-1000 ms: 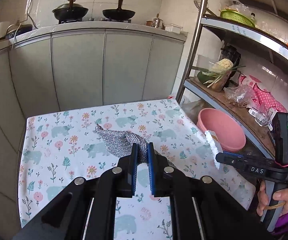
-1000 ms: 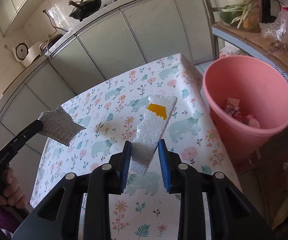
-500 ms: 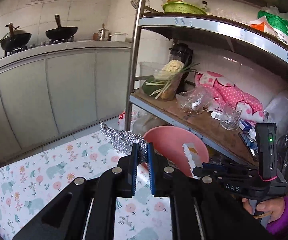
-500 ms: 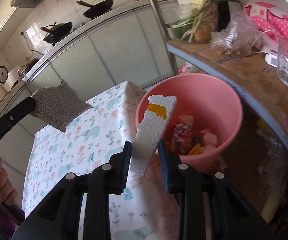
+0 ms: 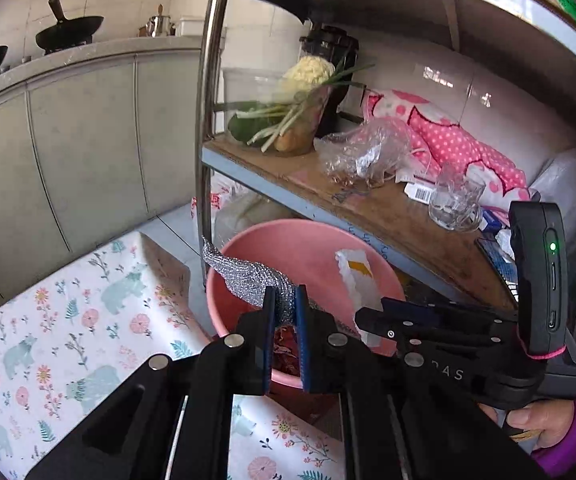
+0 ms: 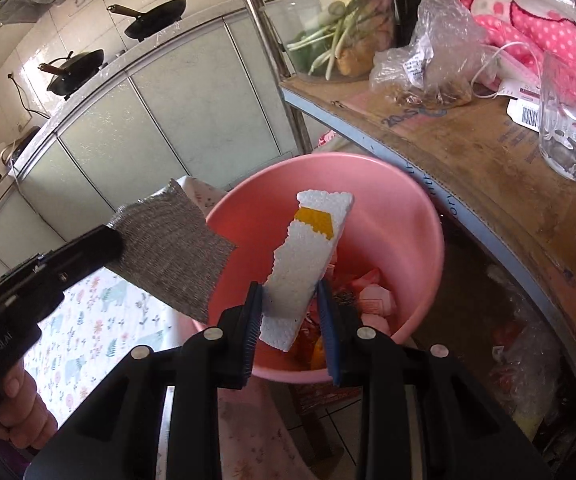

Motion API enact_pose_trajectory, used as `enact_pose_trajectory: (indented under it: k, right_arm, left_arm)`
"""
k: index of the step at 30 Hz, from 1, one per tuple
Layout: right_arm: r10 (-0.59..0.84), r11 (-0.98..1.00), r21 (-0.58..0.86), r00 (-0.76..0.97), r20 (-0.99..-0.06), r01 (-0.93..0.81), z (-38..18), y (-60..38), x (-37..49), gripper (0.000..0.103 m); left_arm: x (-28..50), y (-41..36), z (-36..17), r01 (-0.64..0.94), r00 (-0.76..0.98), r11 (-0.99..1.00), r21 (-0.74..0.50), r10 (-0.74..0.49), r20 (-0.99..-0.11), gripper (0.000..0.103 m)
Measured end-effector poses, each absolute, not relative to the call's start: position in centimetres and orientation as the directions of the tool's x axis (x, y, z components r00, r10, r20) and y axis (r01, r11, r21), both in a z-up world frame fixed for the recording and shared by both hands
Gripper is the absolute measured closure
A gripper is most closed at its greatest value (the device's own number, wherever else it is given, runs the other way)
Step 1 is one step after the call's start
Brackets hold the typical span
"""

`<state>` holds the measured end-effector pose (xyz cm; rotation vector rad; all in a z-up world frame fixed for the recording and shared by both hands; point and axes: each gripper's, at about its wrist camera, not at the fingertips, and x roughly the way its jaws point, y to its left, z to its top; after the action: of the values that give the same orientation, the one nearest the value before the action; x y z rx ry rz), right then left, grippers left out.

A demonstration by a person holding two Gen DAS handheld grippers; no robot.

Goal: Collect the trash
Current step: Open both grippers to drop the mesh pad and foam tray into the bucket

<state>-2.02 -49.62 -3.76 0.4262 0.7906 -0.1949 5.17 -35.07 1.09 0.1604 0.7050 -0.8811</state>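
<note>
— Where is the trash, and what have your jaws got?

— My right gripper (image 6: pixel 290 312) is clamped on a strip of white foam (image 6: pixel 308 264) with a yellow patch. My left gripper (image 5: pixel 286 320) is pinched tight on a silvery mesh scouring cloth (image 5: pixel 248 276). Neither piece touches the table; both hang in the air.

— And the bin?

— The pink bucket (image 6: pixel 400 208) stands on the floor off the far right corner of the flowered tablecloth (image 5: pixel 68 320), under the wooden shelf (image 6: pixel 468 152). It already holds scraps.

— Which piece is nearer to going in?

— The foam, I judge. Its long axis runs away from my right jaws and up, and all of it sits over the bucket's mouth, so letting go there should drop it inside.

— The cloth?

— It fans out to the left from my left jaws. Its gripped end is over the bucket, but its loose corner seems to reach out past the rim nearest the tablecloth. I'd move it further over the middle before letting go.
</note>
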Motion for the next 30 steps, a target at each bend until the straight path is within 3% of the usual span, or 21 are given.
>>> enact_pose_trajectory:
  k: [15,30]
  right_arm:
    - [-0.058,0.902,0.242,0.657,-0.752,0.356,-5.6,-50.5,-0.9,0.073]
    - [-0.074,0.916,0.219,0.678,-0.731,0.337,-4.1,-49.7,-2.2,0.073]
  left_arm:
    - [5.9,-36.6,-1.7,0.736,0.403,0.657,-0.164,-0.620,-0.673,0.089]
    - [4.9,-35.1,-0.8,0.706,0.418,0.686,-0.177,-0.604,-0.678,0.069]
